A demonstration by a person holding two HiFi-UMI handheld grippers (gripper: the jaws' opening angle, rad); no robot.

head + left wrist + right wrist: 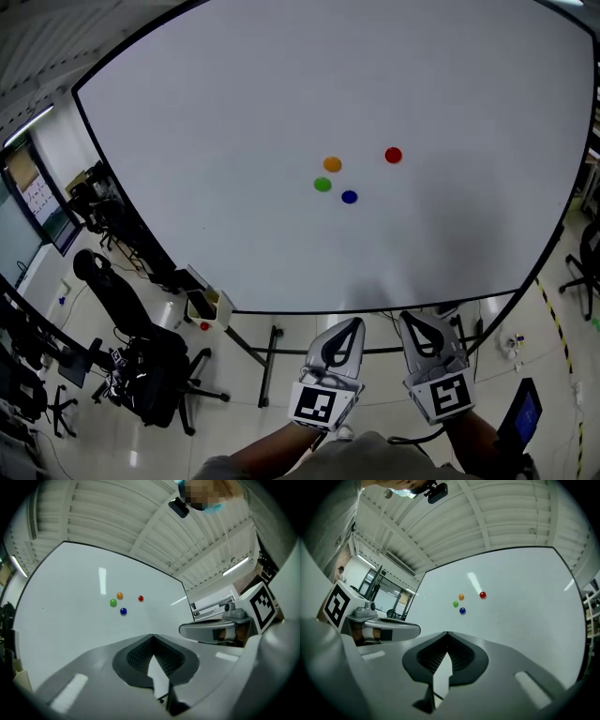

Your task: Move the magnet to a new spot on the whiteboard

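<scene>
Four round magnets sit on the whiteboard [234, 112], right of its centre: one blue magnet [349, 197], with one green magnet [322, 185] at its 10 o'clock, one orange magnet [332, 164] at its 11 o'clock, and one red magnet [393, 155] between its 1 and 2 o'clock, set farther off than the others. Two grippers show at 6 o'clock in the head view, well apart from all four magnets. The left gripper [352, 324] and the right gripper [413, 320] each have their jaws pressed together on nothing.
</scene>
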